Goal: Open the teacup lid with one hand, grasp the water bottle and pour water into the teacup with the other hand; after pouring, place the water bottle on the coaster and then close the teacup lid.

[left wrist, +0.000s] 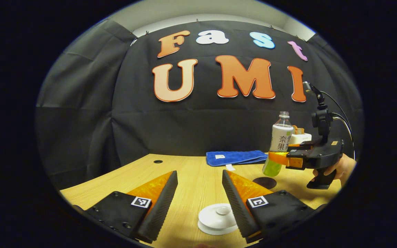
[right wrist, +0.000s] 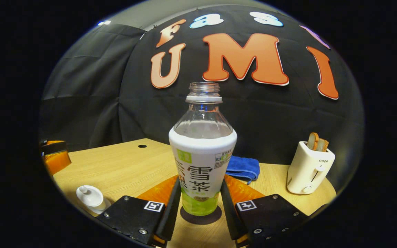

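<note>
A: So the right gripper (right wrist: 200, 206) clamps the water bottle (right wrist: 202, 165) just above the coaster (right wrist: 201, 217)?

B: Yes; it should lower straight, then release. The left gripper (left wrist: 200, 199) hangs open, the teacup lid (left wrist: 218, 217) between its fingers, nearer the right one, ungrasped.
</note>
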Demonstrator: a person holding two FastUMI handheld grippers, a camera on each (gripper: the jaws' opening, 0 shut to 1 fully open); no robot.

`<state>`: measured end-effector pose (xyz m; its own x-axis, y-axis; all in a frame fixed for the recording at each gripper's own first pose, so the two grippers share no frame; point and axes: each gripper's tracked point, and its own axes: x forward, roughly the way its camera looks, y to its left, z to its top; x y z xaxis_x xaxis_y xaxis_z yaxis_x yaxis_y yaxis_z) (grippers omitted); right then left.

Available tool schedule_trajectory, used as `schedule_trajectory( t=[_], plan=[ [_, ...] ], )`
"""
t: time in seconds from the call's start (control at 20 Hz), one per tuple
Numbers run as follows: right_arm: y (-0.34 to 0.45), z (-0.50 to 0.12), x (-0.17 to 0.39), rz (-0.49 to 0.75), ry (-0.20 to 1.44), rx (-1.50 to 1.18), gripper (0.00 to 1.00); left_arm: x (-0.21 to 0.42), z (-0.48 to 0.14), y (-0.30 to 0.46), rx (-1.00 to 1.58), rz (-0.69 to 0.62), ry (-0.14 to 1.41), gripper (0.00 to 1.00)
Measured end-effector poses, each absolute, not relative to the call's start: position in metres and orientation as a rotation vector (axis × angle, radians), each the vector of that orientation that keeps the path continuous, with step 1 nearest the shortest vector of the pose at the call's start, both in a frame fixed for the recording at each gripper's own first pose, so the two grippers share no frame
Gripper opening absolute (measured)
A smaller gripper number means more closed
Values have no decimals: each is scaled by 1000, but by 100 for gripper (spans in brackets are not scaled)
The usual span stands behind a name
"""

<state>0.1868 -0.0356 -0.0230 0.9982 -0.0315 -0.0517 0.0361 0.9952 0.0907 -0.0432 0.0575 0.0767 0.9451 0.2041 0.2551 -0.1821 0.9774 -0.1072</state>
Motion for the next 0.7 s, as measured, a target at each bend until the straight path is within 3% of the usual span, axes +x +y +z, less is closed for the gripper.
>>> schedule_trajectory(
  t=[0.25, 0.7],
  plan=[
    [-38, -51, 205, -45, 136, 128, 58, -58, 88, 71, -85, 235, -308, 89],
    [-42, -81, 212, -78, 237, 127, 62, -53, 70, 79, -137, 227, -263, 89]
  ],
)
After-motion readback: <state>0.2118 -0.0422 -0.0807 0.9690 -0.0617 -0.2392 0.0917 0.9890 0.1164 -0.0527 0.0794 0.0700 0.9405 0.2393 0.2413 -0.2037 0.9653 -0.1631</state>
